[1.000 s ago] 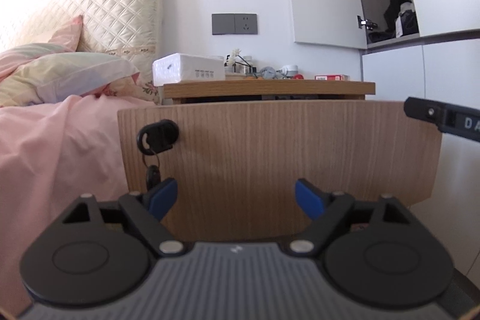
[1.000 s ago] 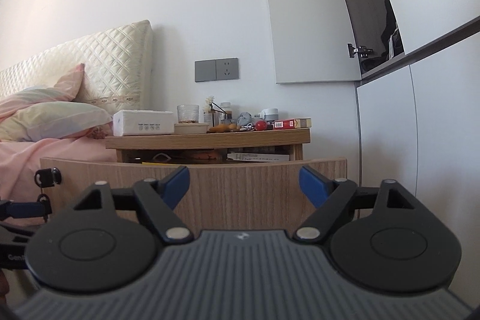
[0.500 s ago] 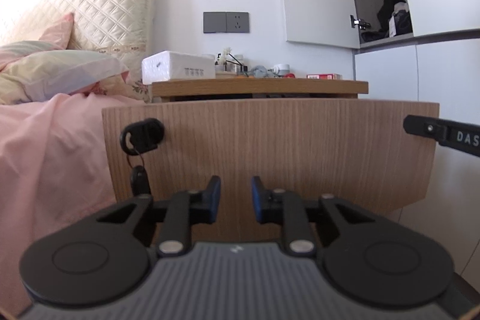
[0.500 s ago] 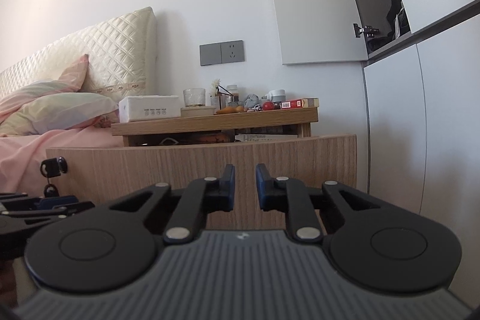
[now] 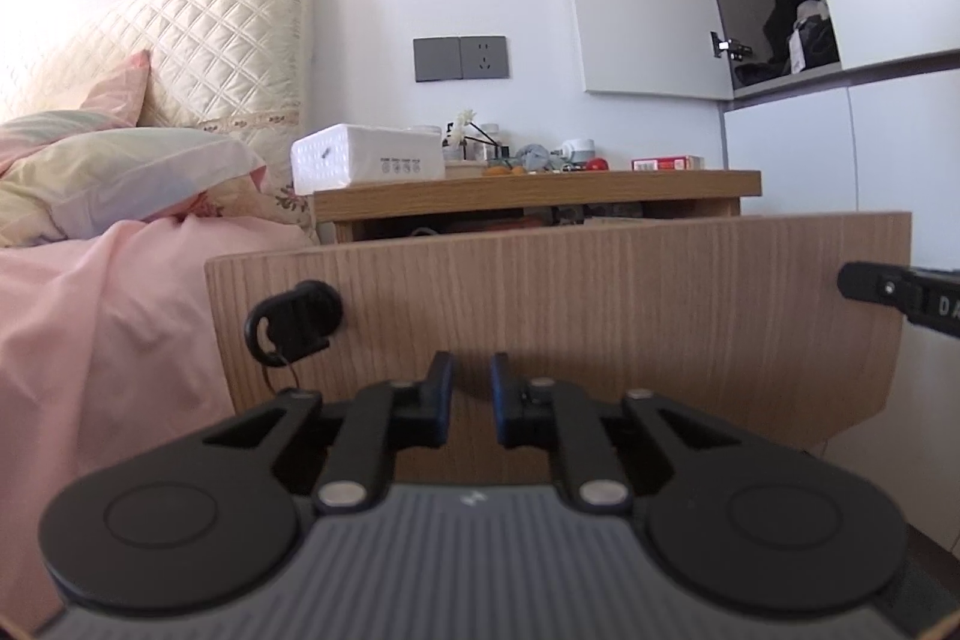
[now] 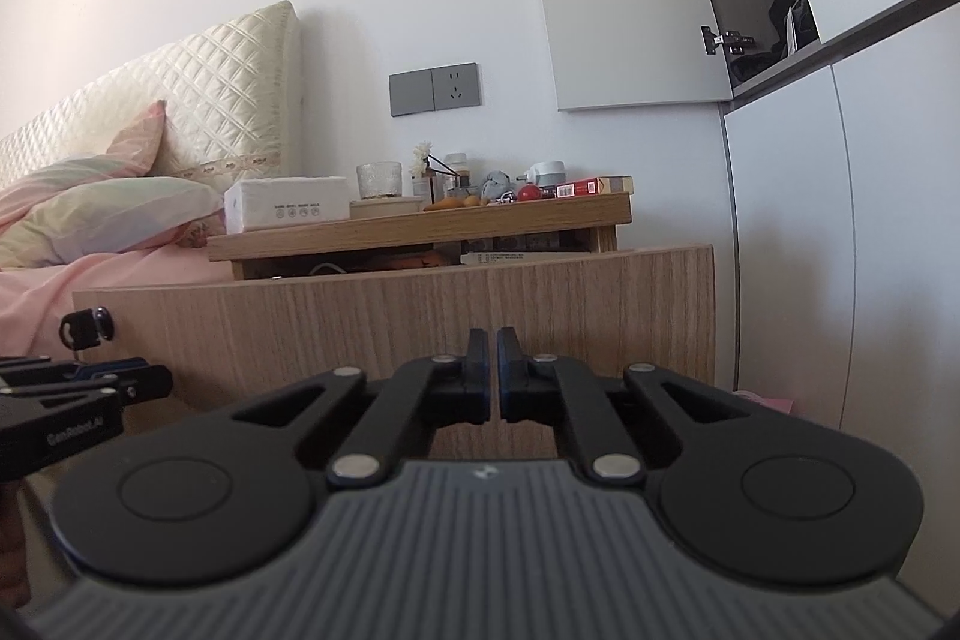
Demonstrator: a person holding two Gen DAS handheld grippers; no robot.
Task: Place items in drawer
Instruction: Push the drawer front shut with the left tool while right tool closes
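The wooden drawer front of the bedside table stands pulled out, also in the right wrist view. A black key hangs in its lock at the left. My left gripper is shut and empty, close to the drawer front. My right gripper is shut and empty, a little back from the drawer. On the tabletop lie a white tissue box, a glass, small items and a red box. The drawer's inside is hidden.
A bed with pink sheets and pillows lies left of the drawer. White wardrobe doors stand at the right. The other gripper shows at the frame edges, the right gripper and the left gripper.
Both grippers have closed from wide open to shut. Both have drawn back slightly from the drawer front.
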